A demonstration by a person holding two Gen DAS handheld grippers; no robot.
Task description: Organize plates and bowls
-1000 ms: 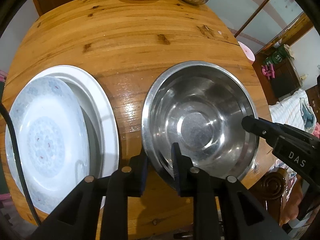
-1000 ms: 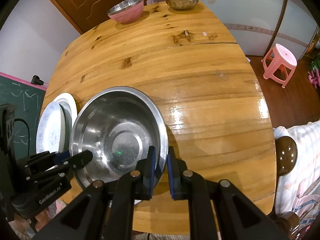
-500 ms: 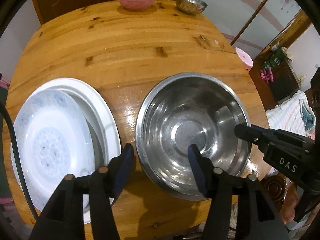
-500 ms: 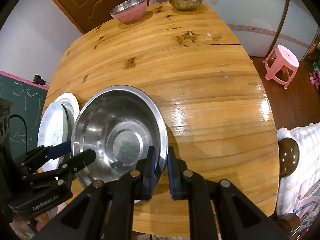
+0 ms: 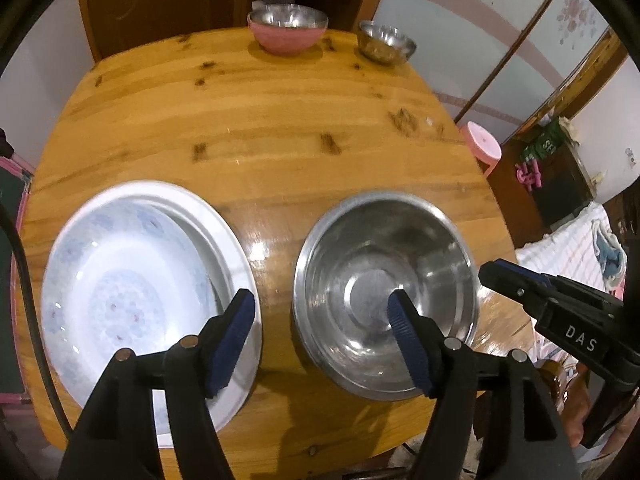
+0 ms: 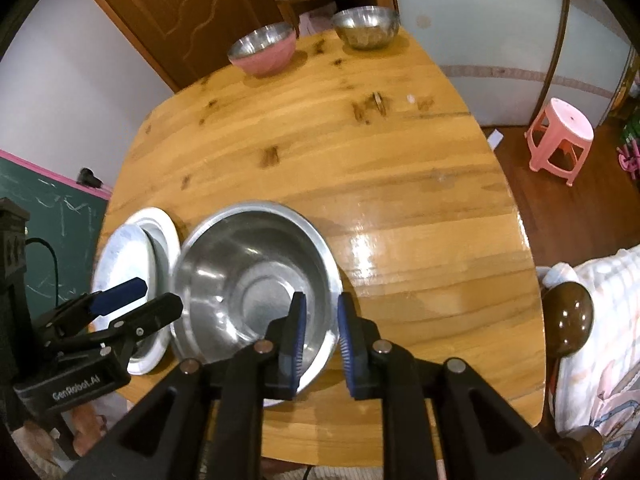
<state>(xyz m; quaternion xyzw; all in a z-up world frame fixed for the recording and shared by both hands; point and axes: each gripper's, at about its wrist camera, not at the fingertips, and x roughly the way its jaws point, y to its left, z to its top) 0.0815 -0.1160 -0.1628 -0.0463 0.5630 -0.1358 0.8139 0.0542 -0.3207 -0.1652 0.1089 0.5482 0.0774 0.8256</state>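
Steel basin, round, shiny and flat-bottomed, sits on the glossy wooden table just beside two stacked white plates with a faint blue pattern. A second ago both grippers pinched its rim; now the left gripper is spreading wide, one finger over the plates, one over the basin. The right gripper is opening, straddling the near rim without touching it.

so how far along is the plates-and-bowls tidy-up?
Done: two plates stacked; big steel bowl set beside them. In hand: nothing. The left hand-held gripper is open, the right hand-held gripper opening, both clear of its rim. Left: pink bowl and small steel bowl at the far edge.
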